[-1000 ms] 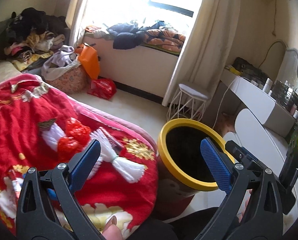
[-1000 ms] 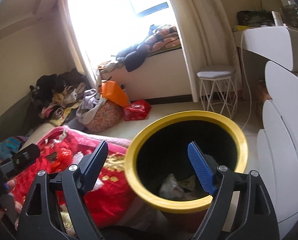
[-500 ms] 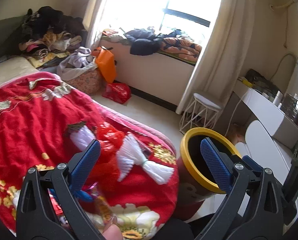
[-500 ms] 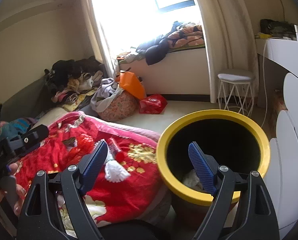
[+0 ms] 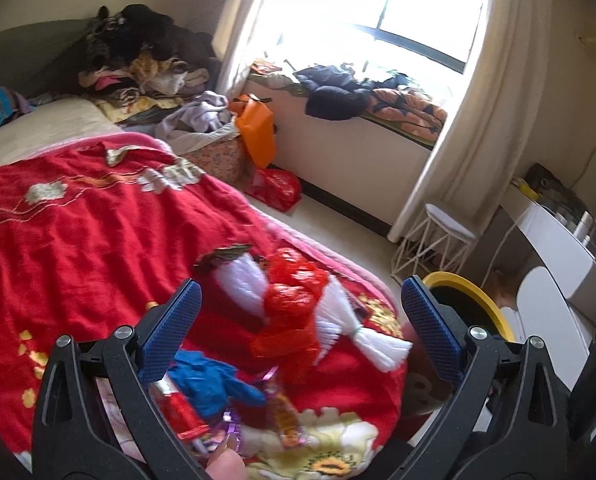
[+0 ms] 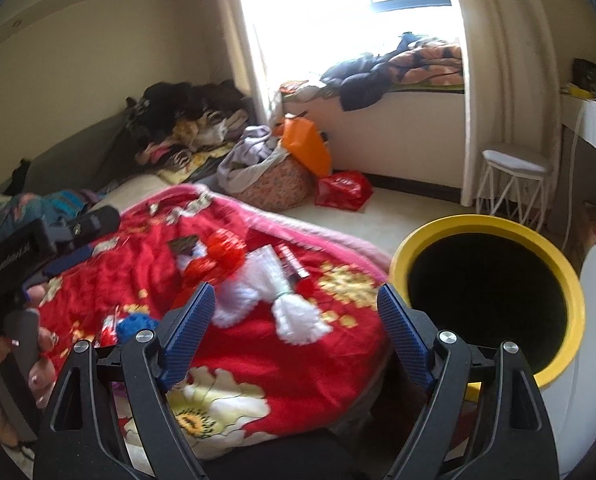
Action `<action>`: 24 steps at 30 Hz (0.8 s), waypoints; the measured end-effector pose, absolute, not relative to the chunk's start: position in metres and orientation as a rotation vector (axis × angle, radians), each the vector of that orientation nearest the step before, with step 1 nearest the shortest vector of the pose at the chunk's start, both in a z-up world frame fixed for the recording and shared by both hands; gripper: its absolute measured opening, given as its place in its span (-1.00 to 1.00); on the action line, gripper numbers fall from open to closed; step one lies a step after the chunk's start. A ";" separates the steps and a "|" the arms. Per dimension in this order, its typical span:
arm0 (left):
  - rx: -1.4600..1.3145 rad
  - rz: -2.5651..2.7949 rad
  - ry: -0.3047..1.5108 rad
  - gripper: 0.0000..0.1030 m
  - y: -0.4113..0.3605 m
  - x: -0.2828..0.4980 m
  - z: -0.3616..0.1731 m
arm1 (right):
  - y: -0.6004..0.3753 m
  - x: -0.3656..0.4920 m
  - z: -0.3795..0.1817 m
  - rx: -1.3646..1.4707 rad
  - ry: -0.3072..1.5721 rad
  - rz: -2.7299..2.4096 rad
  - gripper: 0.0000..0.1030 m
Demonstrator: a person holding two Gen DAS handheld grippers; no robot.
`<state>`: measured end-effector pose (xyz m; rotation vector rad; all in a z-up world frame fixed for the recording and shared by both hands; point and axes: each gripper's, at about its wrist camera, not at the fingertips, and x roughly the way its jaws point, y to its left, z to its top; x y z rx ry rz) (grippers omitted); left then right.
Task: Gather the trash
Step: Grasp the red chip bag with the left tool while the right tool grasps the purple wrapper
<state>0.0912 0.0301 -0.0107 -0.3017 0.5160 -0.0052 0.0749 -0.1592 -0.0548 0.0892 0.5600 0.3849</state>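
Two grippers, left [image 5: 298,328] and right [image 6: 296,328], hang wide open and empty over the blanket's [image 5: 78,240] near corner. Wrappers [image 5: 218,388] lie nearest, a red bag [image 5: 294,300] beyond, the bin [image 6: 494,304] past the edge. Likely between pickups; next needs closing on one scrap.

The left gripper [image 5: 298,328] hangs wide open over a red blanket [image 5: 78,240] strewn with litter: a red plastic bag [image 5: 294,300], white tassels [image 5: 358,328], crumpled blue paper [image 5: 210,380] (wrappers beside it are blurred). A yellow-rimmed bin [image 5: 474,300] stands beyond the right finger.
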 end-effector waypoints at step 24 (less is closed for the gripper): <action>-0.521 0.126 0.692 0.57 0.129 0.060 -0.058 | -0.041 0.091 -0.115 -0.095 0.888 0.640 -0.08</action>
